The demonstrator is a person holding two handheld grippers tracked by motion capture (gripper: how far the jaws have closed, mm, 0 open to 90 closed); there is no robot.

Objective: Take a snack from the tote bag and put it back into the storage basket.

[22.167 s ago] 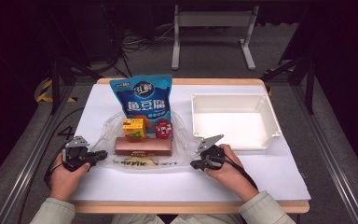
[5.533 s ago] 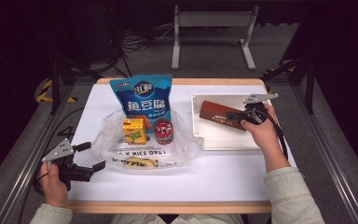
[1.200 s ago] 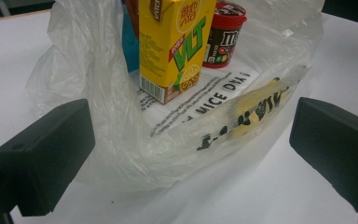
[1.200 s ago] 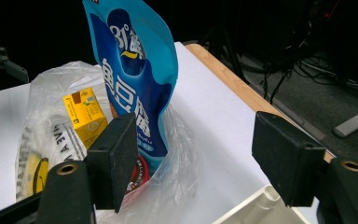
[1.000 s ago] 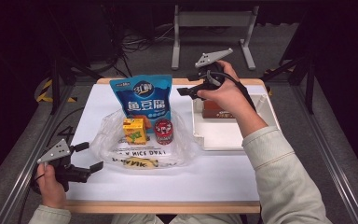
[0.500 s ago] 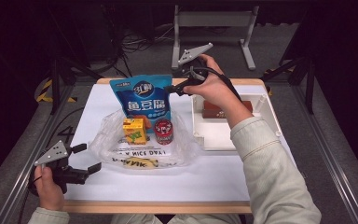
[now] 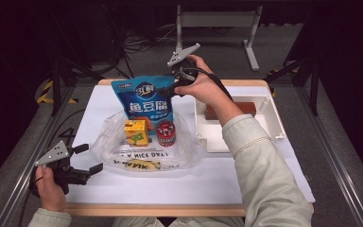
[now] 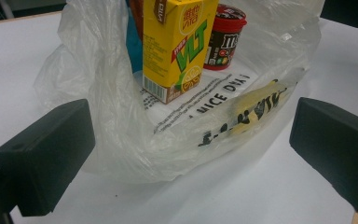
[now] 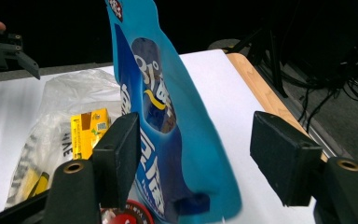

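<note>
One tall blue snack pouch point(image 7: 144, 101) stands upright, glossy.

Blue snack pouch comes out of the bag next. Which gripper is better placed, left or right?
Right. The right gripper already has its open jaws either side of the blue pouch. The left gripper sits low at the plastic bag's near edge, away from the pouch.

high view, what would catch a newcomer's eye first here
The tall blue snack pouch stands upright on the clear plastic bag at mid-table, and the right gripper reaches its open jaws around the pouch's edge. In front of it stand a yellow drink carton and a red-lidded cup.
</note>
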